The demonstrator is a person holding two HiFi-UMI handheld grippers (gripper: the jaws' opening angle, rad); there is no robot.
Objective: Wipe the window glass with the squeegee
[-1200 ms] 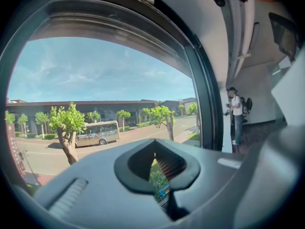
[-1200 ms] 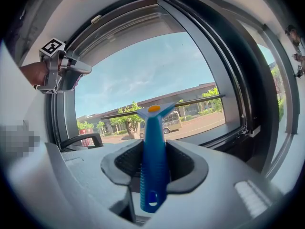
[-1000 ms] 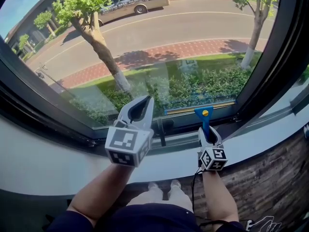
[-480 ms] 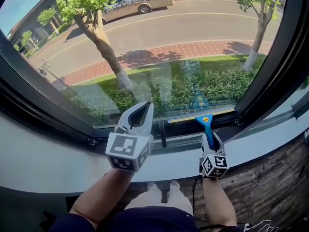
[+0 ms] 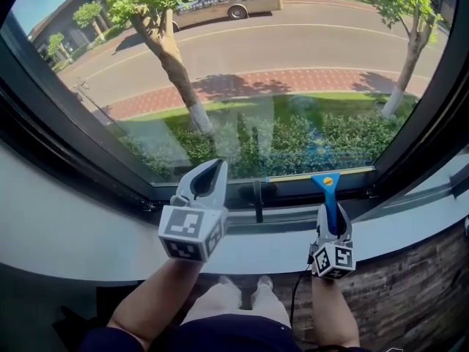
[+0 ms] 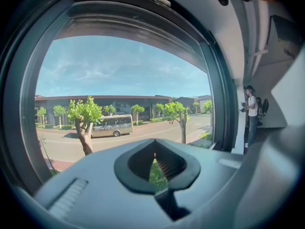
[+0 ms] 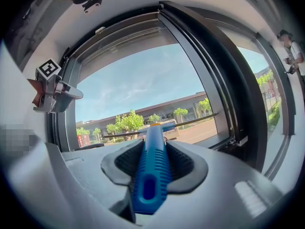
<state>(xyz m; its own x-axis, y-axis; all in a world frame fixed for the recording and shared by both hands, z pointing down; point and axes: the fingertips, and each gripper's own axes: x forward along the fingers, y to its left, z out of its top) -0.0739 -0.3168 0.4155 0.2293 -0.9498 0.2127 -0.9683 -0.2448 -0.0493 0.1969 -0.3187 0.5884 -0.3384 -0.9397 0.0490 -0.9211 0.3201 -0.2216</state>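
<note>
- Gripping tight, the right gripper (image 5: 331,222) has its jaws shut on the blue handle of the squeegee (image 5: 327,187). This probably lets the person push the rubber strip on the window glass (image 5: 278,86).
- The squeegee sits low, at the bottom edge of the glass, by the window frame (image 5: 286,194).
- Its handle points away from the person, toward the glass. Its long strip lies sideways, left to right.
- The left gripper (image 5: 207,178) has its jaws closed on nothing. It hangs beside, likely to keep out of the way.
</note>
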